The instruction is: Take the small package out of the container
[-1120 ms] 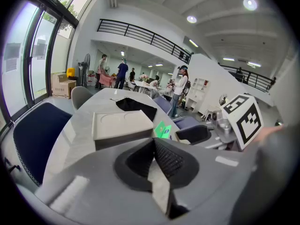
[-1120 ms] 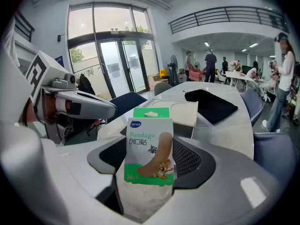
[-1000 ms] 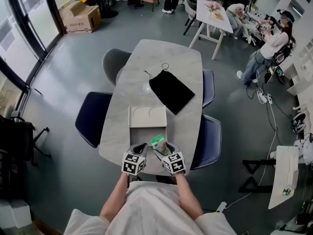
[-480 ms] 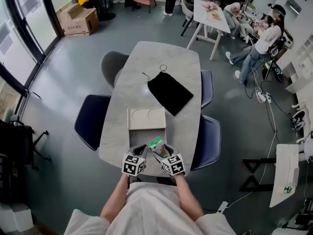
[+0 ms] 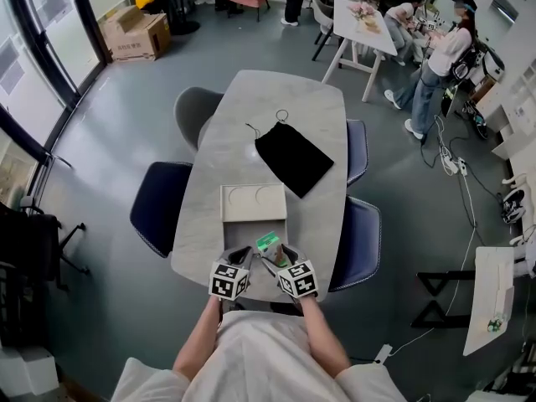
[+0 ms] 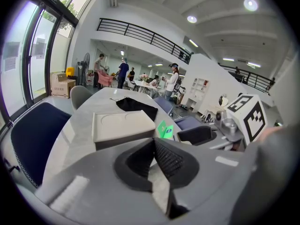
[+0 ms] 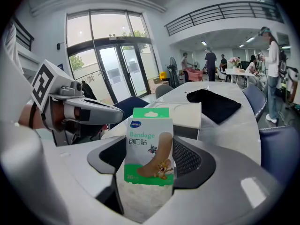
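A small green and white bandage package (image 7: 149,144) stands upright between the jaws of my right gripper (image 7: 148,165), which is shut on it. The head view shows the package (image 5: 269,243) held just in front of the white container (image 5: 253,203), near the table's front edge. The right gripper (image 5: 275,256) sits close beside my left gripper (image 5: 242,256). In the left gripper view the left gripper (image 6: 153,143) is shut with nothing between its pads. The package (image 6: 165,129) shows there to the right of the container (image 6: 123,124).
A black drawstring pouch (image 5: 293,157) lies beyond the container on the grey table (image 5: 226,132). Dark blue chairs (image 5: 157,201) stand on both sides of the table. People and other tables (image 5: 366,19) are far at the back right.
Both grippers and the package stay where they were. Only the people in the background at the right have shifted.
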Available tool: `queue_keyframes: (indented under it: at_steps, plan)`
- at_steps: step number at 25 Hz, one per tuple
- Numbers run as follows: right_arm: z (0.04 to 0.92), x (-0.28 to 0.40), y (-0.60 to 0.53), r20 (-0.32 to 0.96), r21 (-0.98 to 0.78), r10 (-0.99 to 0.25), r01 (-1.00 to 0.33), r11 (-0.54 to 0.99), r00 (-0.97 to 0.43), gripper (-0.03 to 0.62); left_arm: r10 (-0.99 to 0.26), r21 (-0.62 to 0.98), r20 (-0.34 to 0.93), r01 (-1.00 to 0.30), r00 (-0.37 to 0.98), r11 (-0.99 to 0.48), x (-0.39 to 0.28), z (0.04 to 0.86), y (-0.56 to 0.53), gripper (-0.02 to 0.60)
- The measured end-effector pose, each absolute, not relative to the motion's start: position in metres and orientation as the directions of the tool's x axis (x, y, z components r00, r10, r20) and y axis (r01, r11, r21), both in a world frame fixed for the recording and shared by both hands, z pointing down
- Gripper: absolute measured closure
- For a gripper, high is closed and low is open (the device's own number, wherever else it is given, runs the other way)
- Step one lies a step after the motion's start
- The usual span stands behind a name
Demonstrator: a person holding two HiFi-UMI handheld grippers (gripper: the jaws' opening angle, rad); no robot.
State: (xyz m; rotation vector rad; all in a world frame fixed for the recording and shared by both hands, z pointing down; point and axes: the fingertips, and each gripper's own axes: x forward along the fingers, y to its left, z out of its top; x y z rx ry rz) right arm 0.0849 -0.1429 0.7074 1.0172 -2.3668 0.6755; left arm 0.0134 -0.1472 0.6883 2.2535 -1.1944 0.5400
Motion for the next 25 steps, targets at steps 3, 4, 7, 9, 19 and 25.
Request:
queue_keyframes:
  at_steps: [3, 4, 7, 9, 19, 25]
  plan:
    - [0.7069, 0.0821, -0.1470, 0.589, -0.260, -0.522, -0.756, 0.601, -0.618, 0.283, -0.635, 0.264, 0.568, -0.847, 0.524, -0.462, 0.0091, 0.6892, -0.1494, 0.528]
    - [0.7067, 0.0801, -0.1480, 0.589, -0.262, -0.520, -0.754, 0.602, -0.619, 0.283, -0.635, 0.265, 0.569, -0.847, 0.523, -0.460, 0.0075, 0.6893, -0.1501, 0.528]
    - [0.7068, 0.0757, -0.1481, 0.590, -0.264, -0.511, -0.747, 0.610, -0.625, 0.283, -0.635, 0.267, 0.569, -0.848, 0.522, -0.458, 0.0054, 0.6888, -0.1506, 0.528]
    - [0.7064, 0.0752, -0.1472, 0.590, -0.265, -0.507, -0.744, 0.614, -0.629, 0.283, -0.635, 0.267, 0.570, -0.849, 0.521, -0.457, 0.0061, 0.6887, -0.1498, 0.528]
    - [0.7088, 0.0764, -0.1472, 0.589, -0.268, -0.505, -0.743, 0.614, -0.630, 0.283, -0.624, 0.269, 0.576, -0.844, 0.527, -0.464, 0.0090, 0.6932, -0.1493, 0.528]
    - [0.7068, 0.0804, -0.1466, 0.589, -0.266, -0.509, -0.745, 0.612, -0.628, 0.283, -0.620, 0.269, 0.579, -0.842, 0.530, -0.468, 0.0137, 0.6933, -0.1475, 0.528]
